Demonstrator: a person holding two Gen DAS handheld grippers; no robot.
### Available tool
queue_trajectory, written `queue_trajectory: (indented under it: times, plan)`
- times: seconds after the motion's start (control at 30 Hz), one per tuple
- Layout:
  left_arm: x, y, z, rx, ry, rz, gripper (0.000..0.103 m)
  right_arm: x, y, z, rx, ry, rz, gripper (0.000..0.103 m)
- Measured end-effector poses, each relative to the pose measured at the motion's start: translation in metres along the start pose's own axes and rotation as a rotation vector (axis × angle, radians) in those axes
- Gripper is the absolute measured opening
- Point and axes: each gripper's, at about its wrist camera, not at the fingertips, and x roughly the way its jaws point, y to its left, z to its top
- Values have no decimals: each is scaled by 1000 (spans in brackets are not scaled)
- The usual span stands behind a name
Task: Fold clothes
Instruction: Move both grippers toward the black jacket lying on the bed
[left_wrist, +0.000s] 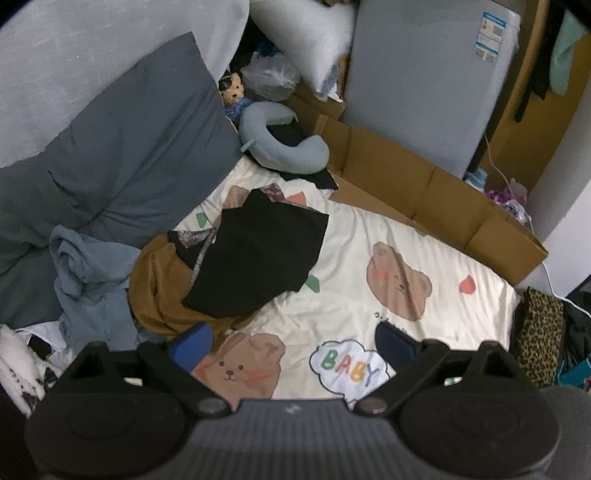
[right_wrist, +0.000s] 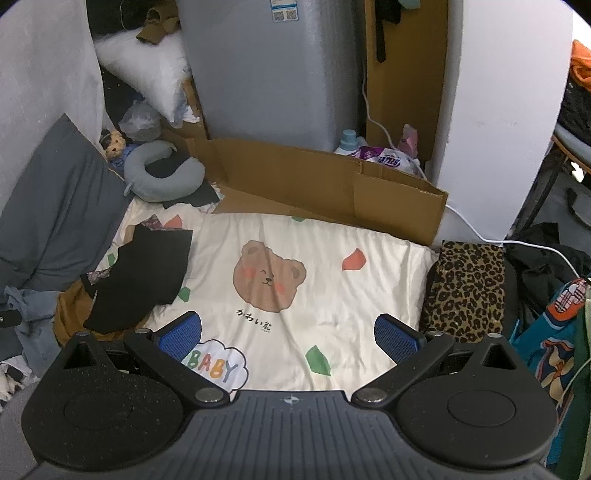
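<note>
Grippers come first in both views: the left gripper (left_wrist: 293, 345) and the right gripper (right_wrist: 288, 334) both hang above the bed with their blue pads spread wide and nothing between them. Under them lies the cream bedsheet (right_wrist: 332, 295), printed with bear faces and a cloud that reads "BABY" (right_wrist: 216, 363); a short line of small dark characters (right_wrist: 253, 319) stands under the middle bear, but I cannot read it surely. A little farther, on the left side of the bed, the clothes wait in a loose heap: a black garment (left_wrist: 258, 254) lies on top of a brown garment (left_wrist: 162, 291), and a blue denim piece (left_wrist: 88, 284) is just beside them. On the right edge sits a folded leopard-print cloth (right_wrist: 467, 288). The risk, I think, is that a gripper pinches two layers at once, or the sheet with the garment, because the pieces overlap and the black cloth hides its own edges. Behind the bed stand a flattened cardboard box (right_wrist: 325, 184), a grey neck pillow (right_wrist: 162, 173) and a grey appliance (right_wrist: 273, 70) with a blue-white label (right_wrist: 284, 9), too blurred to read.
</note>
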Motion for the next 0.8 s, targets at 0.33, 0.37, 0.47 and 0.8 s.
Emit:
queue_trajectory:
  times: [0.33,0.37,0.47,0.8]
  plan:
    - [24,8,15,-1,-6,-13,96,32,12,13,-28,11,24,103]
    - [27,10,18,27,-1,-42,96,35,14,13,-31,12,29,103]
    - [36,12,24,39,-5,-40,96,46,18,17,-40,26,38,103]
    - [70,21,41,30,-37,-32,96,95,27,32,-66,70,75,102]
